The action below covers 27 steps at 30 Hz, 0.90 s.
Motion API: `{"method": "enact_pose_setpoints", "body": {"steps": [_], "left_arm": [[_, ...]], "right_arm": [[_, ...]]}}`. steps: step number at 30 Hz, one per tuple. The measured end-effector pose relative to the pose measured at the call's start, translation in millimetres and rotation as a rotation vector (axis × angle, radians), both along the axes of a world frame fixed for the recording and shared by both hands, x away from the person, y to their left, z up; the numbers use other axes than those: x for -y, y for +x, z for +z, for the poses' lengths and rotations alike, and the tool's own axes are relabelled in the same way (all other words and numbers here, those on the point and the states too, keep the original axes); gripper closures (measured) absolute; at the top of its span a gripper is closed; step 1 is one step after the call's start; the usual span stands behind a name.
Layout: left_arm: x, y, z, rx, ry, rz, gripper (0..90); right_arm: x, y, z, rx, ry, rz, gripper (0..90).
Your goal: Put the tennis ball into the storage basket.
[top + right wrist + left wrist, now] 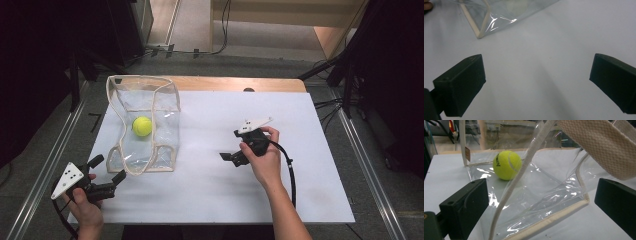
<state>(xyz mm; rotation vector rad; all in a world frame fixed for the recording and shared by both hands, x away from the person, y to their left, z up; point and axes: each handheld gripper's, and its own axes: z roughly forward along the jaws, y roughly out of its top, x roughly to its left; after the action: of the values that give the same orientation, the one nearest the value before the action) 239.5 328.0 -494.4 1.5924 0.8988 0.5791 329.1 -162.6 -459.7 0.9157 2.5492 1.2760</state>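
A clear plastic bag (150,97) with cream trim lies on the left of the white table cover (215,195). A yellow tennis ball (142,126) rests inside it. My left gripper (107,169) is at the front left, just short of the bag's near corner, jaws open and holding nothing. In the left gripper view the ball (507,165) shows through the bag (544,195), and a cream strap (599,142) hangs above. My right gripper (230,145) hovers open over bare cover, right of the bag. The right gripper view has the bag's corner (481,30) ahead.
A wooden table edge (235,84) shows behind the white cover. Metal rails (367,165) run along both sides of the table. Cables (330,105) lie on the floor at the right, and dark equipment stands at both back corners.
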Motion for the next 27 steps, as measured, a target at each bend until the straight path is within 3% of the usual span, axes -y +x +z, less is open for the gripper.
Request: {"method": "enact_pose_setpoints", "body": {"steps": [27], "left_arm": [[1.1, 0.0, -0.1, -0.002, 0.016, -0.002, 0.0]], "right_arm": [[56.3, -26.9, -15.1, 0.001, 0.065, -0.113, 0.0]]}}
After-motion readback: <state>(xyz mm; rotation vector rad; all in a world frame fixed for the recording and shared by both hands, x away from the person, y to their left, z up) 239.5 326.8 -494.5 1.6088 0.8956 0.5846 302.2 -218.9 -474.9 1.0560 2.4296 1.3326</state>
